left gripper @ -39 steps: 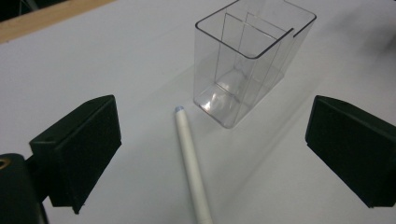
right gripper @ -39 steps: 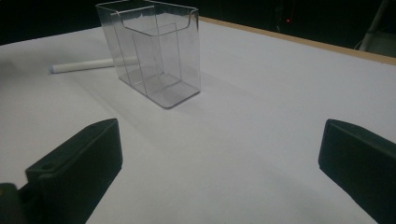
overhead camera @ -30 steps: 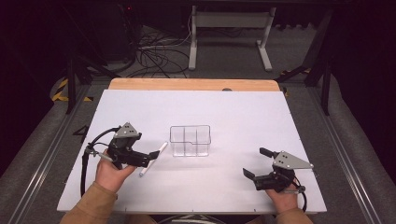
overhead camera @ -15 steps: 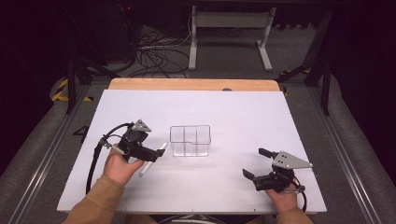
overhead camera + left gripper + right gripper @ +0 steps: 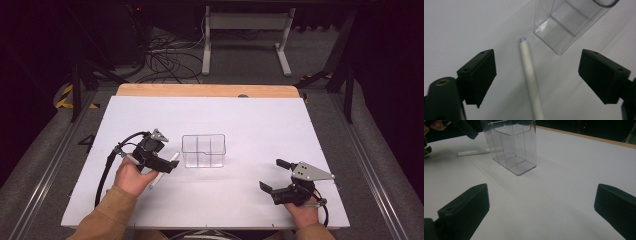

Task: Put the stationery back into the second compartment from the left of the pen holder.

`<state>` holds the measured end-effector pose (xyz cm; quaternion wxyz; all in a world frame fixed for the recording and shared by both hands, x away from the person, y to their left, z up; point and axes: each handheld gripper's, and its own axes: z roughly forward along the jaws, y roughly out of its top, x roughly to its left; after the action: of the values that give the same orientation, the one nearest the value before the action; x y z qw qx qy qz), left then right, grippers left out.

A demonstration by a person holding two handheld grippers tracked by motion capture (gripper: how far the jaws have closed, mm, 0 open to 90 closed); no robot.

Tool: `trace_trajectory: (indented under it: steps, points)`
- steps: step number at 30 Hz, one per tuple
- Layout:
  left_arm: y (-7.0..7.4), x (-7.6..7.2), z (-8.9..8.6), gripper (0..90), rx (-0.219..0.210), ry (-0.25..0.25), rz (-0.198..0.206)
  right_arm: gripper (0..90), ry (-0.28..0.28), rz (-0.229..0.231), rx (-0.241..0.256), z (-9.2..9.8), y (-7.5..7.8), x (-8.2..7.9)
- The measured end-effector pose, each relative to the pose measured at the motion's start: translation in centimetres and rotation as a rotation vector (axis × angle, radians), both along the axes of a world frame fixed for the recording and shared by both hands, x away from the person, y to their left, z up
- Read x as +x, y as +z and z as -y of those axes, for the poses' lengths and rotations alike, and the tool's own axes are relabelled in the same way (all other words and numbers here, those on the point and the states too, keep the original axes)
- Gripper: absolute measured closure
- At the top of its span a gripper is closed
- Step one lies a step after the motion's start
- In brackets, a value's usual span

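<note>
A white pen (image 5: 530, 77) with a pale blue tip lies flat on the white table, its tip pointing at the clear plastic organiser (image 5: 203, 150) with several compartments. My left gripper (image 5: 159, 162) hovers just above the pen (image 5: 165, 169), jaws wide open on either side of it and not touching it. The organiser (image 5: 571, 22) stands just beyond the pen's tip. My right gripper (image 5: 276, 176) rests open near the table's front right, with nothing between its jaws. In the right gripper view the organiser (image 5: 511, 147) stands ahead and the pen (image 5: 472, 152) lies to its left.
The white table top (image 5: 260, 125) has a wooden strip (image 5: 207, 90) along its far edge. Cables and a metal stand leg lie on the dark floor beyond. A black cable (image 5: 107, 170) trails from the left gripper.
My left gripper has moved right and forward, from left of the pen to directly over it. The right gripper has stayed in place.
</note>
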<state>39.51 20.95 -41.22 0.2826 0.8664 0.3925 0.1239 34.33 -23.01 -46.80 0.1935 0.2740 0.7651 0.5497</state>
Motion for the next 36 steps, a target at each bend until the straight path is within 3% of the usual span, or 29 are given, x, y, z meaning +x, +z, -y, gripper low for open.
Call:
trace_trajectory:
  steps: [7,11,15,25,36]
  points:
    - [-0.5,0.2,0.3,29.4,-0.005,-0.006,-0.041,0.5,0.001,-0.002,0.006,0.0,0.0,-0.1]
    - [-1.3,0.7,0.7,36.2,0.037,0.007,-0.055,0.5,0.008,-0.004,0.008,0.0,0.0,-0.1]
    - [-1.7,1.0,0.9,40.3,0.045,0.006,-0.071,0.5,0.014,-0.006,0.015,0.0,0.0,0.0]
    - [-2.7,1.7,1.3,62.9,0.122,0.059,-0.095,0.4,0.019,-0.007,0.013,0.0,0.1,-0.1]
    - [-3.2,1.9,1.6,69.0,0.156,0.118,-0.112,0.4,0.018,-0.01,0.006,0.0,0.0,-0.1]
